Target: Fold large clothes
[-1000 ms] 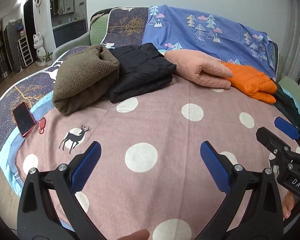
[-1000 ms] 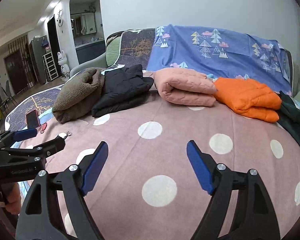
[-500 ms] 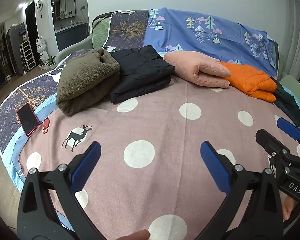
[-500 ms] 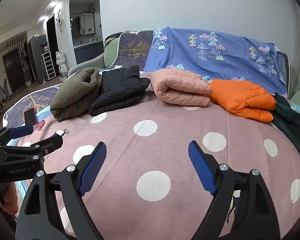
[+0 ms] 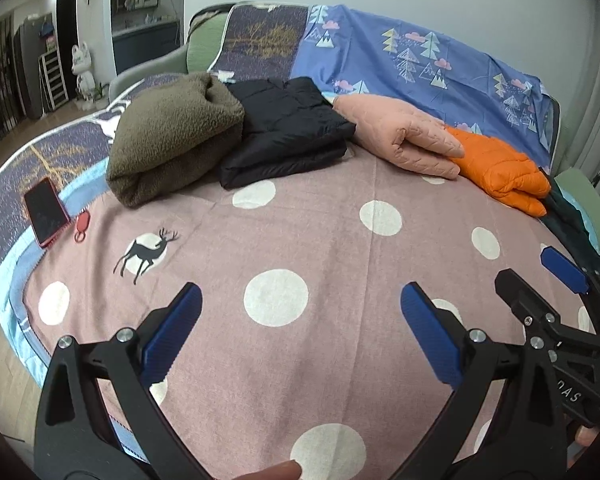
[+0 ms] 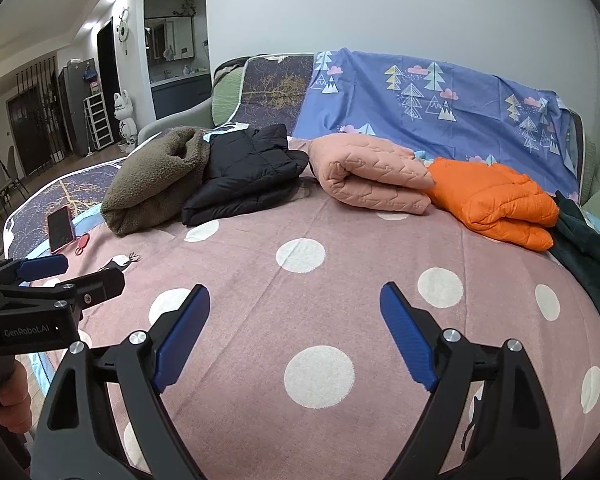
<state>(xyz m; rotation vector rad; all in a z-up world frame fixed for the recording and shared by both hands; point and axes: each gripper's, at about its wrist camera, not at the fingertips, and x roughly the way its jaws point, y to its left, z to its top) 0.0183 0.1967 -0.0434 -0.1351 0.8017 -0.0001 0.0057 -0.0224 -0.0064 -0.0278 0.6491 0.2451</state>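
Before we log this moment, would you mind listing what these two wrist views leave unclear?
- Dark green garment: the right edge cuts it off in both views; folded or not is unclear.
- Red phone: screen dark, too small to read.
- Far side of the orange jacket: in the left wrist view, the pink quilted jacket overlaps it.
- Right gripper and left gripper: open, but the handles run off the bottom edge.

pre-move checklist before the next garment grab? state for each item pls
1. Left gripper open, nothing held: ok.
2. Right gripper open, nothing held: ok.
3. Brown fleece, black jacket, pink quilted jacket and orange puffer jacket folded in a row: ok.
4. Dark green garment at the right edge lies loose, unfolded: not ok.
5. Polka-dot blanket between grippers and row bare: ok.
6. Red phone away from fold area: ok.
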